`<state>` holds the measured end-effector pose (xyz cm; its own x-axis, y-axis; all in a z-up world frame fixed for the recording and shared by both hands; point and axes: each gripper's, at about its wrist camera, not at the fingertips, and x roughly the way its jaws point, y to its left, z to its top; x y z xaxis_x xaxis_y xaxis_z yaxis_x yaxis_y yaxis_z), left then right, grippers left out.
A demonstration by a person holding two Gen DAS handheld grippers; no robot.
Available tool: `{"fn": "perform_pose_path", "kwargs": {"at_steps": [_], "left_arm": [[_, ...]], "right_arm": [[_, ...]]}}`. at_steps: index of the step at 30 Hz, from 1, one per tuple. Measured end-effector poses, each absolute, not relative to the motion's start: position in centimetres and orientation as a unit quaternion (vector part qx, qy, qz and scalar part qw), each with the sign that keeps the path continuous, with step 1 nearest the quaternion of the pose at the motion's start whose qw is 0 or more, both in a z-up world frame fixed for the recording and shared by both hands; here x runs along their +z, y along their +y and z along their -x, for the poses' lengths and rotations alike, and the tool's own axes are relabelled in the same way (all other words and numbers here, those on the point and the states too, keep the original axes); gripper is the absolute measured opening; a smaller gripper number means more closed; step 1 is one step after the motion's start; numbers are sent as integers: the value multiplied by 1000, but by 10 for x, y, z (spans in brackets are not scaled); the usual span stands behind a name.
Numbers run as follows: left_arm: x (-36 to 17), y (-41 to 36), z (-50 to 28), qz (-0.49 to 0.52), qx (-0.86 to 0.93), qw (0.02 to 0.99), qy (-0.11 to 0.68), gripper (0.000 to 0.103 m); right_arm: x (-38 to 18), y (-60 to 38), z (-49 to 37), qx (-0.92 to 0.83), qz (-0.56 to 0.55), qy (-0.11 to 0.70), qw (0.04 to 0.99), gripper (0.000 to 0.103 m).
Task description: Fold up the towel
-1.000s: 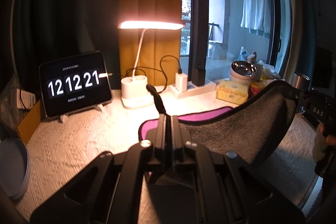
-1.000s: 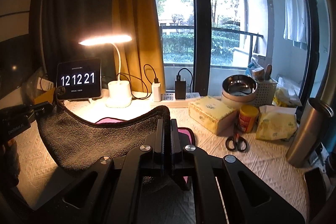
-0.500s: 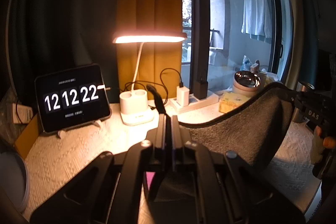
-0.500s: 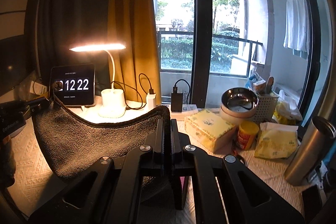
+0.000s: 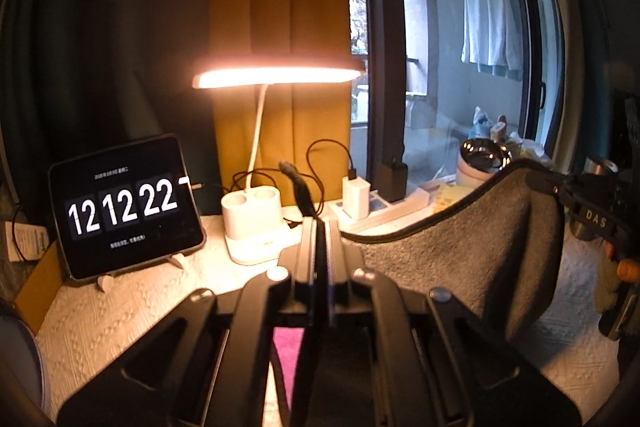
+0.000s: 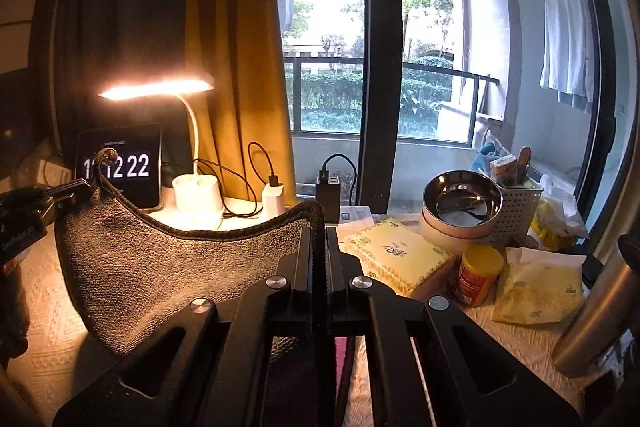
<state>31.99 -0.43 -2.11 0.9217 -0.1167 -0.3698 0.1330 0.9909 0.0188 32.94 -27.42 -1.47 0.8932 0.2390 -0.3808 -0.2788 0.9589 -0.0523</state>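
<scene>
A grey towel (image 5: 472, 251) with a dark hem and a pink underside (image 5: 289, 351) hangs in the air between my two grippers, sagging in the middle. My left gripper (image 5: 320, 227) is shut on one corner; it also shows at the left of the right wrist view (image 6: 76, 187). My right gripper (image 6: 319, 233) is shut on the other corner; it shows at the right of the left wrist view (image 5: 560, 187). In the right wrist view the towel (image 6: 160, 267) hangs above the white textured table cover (image 6: 44, 327).
A lit desk lamp (image 5: 276, 77) and a tablet clock (image 5: 124, 207) stand at the back. A power strip (image 5: 384, 211) with chargers lies by the window. On the right are a yellow tissue box (image 6: 396, 263), steel bowl (image 6: 460, 199), jar (image 6: 478, 273), basket (image 6: 516, 203) and steel flask (image 6: 592, 315).
Both grippers have lifted the towel higher off the table; its lower part has left the surface and hangs. The clock has gone from 21 to 22.
</scene>
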Motion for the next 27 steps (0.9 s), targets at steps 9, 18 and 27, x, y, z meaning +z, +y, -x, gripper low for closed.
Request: {"fn": "perform_pose_path", "kwargs": {"at_steps": [9, 18, 27], "left_arm": [[-40, 0, -359, -25, -61, 976, 206, 4], [-73, 4, -390, -20, -49, 969, 242, 4], [-104, 8, -418, -32, -18, 951, 308, 4]], "right_arm": [[-34, -274, -368, 125, 52, 216, 967, 5], [-69, -267, -408, 111, 62, 270, 954, 5], [-97, -257, -434, 92, 89, 326, 937, 5]]}}
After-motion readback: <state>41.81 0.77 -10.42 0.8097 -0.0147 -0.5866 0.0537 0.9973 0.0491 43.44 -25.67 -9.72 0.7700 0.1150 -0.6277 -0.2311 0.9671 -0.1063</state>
